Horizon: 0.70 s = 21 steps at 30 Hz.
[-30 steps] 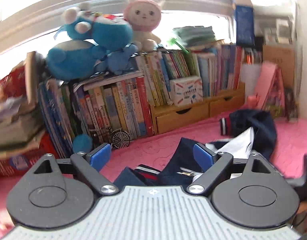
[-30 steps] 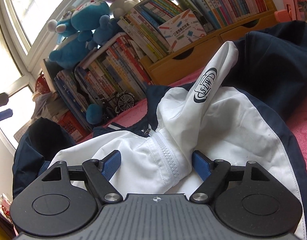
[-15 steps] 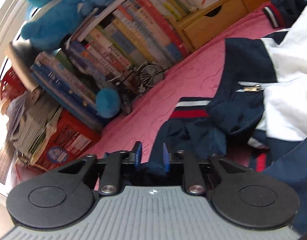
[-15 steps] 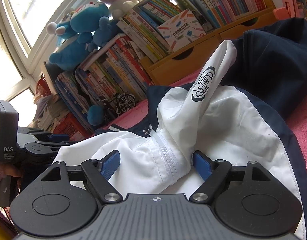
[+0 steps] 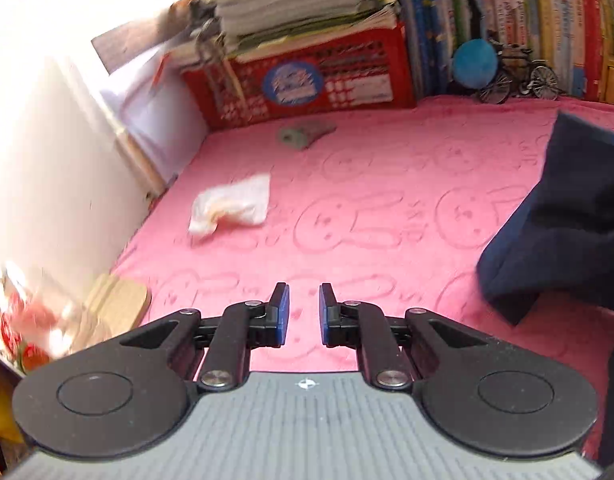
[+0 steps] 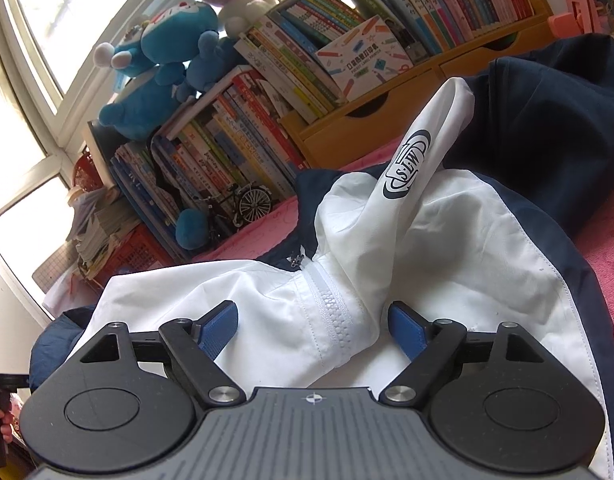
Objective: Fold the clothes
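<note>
Right wrist view: right gripper (image 6: 313, 322) spread wide around white-and-navy zipped jacket (image 6: 447, 264).
Left gripper (image 5: 303, 312): narrowly parted, holding nothing.
Risk: slippery cloth may bunch.

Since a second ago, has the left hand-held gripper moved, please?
Yes. The left hand-held gripper has swung left: the red crate, earlier at the view's left edge, now sits ahead, and the jacket lies at the right edge.

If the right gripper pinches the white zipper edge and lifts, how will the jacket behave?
The jacket looks thin and creased, so it will probably drape limply. Its smooth white fabric may slip; the zipper seam likely grips better. The right gripper straddles it, open.
</note>
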{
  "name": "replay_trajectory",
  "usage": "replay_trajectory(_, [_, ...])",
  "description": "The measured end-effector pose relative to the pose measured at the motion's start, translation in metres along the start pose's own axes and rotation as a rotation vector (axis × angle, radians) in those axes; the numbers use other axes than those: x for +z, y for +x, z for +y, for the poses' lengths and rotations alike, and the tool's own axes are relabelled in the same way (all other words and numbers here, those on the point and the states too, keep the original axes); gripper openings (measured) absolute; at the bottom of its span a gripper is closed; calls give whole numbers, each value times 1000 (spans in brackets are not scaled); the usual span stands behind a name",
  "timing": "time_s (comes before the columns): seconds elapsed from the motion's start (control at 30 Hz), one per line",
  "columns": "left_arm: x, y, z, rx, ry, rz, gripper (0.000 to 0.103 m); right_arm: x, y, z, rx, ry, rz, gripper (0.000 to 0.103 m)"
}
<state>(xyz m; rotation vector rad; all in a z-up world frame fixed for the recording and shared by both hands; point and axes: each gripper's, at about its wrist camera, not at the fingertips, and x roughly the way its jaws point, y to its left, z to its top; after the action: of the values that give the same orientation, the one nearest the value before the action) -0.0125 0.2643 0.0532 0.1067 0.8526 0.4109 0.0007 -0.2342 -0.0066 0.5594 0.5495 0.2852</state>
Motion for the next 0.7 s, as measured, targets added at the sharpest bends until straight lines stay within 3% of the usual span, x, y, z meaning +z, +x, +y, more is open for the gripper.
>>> replay_trajectory(0.17, [-10,-11,20,-137,-138,-25,18,0,1,1,-2,-3,5,84])
replay_trajectory(0.3, [21,-30,-4,-248,-100,-124,27,0,2,1,-5,-6,10,84])
replay_trajectory(0.33, [31,-36,-17,-277,-74,-151,34,0,3,1,-5,-6,11,85])
replay_trajectory(0.4, [52,-49,-49,-327,-16,-206,63,0,3,1,-5,-6,12,85])
replay_trajectory(0.43, [63,-54,-67,-348,13,-231,70,0,3,1,-5,-6,13,85])
replay_trajectory(0.5, [78,-49,-105,-353,78,-269,94,0,3,1,-6,-6,14,85])
replay_trajectory(0.53, [83,-44,-125,-335,121,-282,97,0,3,1,-6,-6,14,85])
replay_trajectory(0.63, [81,-17,-180,-222,269,-258,98,0,4,1,-8,-4,16,85])
replay_trajectory(0.7, [70,-2,-187,-221,289,-219,86,0,4,1,-9,-3,18,85])
